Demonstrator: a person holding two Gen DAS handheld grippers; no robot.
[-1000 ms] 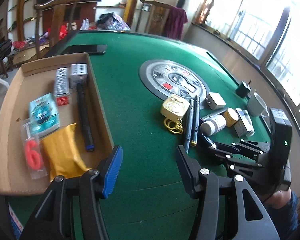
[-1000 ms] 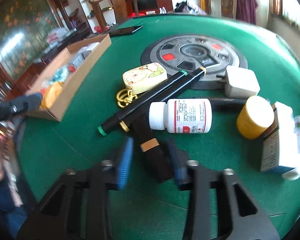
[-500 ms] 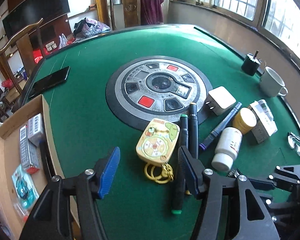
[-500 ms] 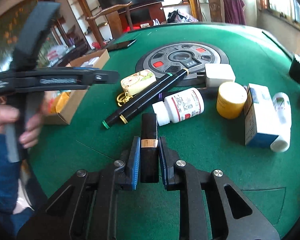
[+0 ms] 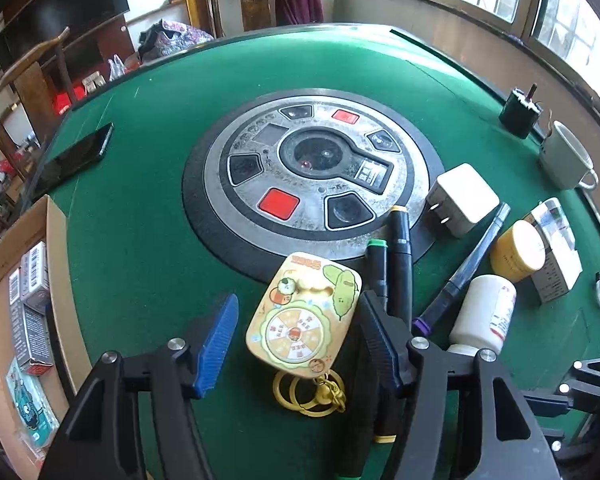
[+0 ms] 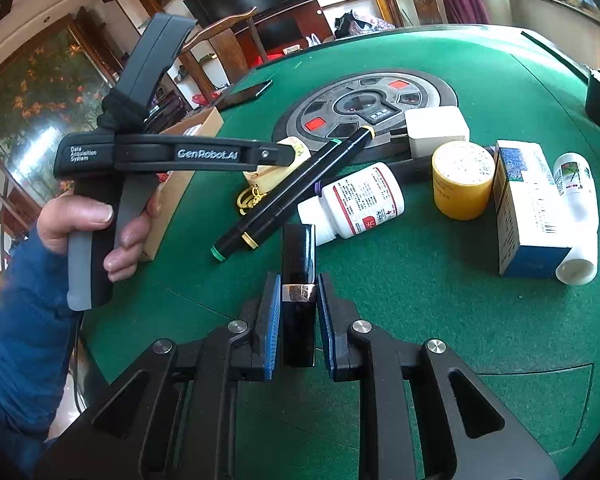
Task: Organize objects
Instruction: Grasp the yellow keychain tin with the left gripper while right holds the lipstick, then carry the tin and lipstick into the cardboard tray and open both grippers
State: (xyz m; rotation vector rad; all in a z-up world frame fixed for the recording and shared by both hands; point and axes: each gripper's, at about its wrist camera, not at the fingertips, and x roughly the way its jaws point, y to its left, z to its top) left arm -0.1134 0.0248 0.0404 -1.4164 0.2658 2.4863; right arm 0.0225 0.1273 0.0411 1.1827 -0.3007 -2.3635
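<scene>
My left gripper point(image 5: 296, 340) is open, its fingers either side of a yellow cartoon keychain toy point(image 5: 305, 312) with gold rings lying on the green table point(image 5: 140, 208). Two black markers point(image 5: 398, 264) lie just right of the toy. My right gripper point(image 6: 298, 312) is shut on a black tube with a gold band point(image 6: 299, 280) and holds it above the table. The left gripper also shows in the right wrist view point(image 6: 278, 154), over the toy point(image 6: 260, 172). The cardboard box point(image 5: 56, 248) stands at the left.
A white pill bottle point(image 6: 356, 200), a yellow jar point(image 6: 462, 178), a white-blue carton point(image 6: 528, 208), a white bottle point(image 6: 578, 216) and a white charger point(image 6: 436, 130) lie on the right. The round control panel point(image 5: 312, 168), a phone point(image 5: 74, 158), a mug point(image 5: 564, 156) are farther off.
My left gripper has swung from the box to the keychain toy and now straddles it. My right gripper has shut on the black tube and lifted it.
</scene>
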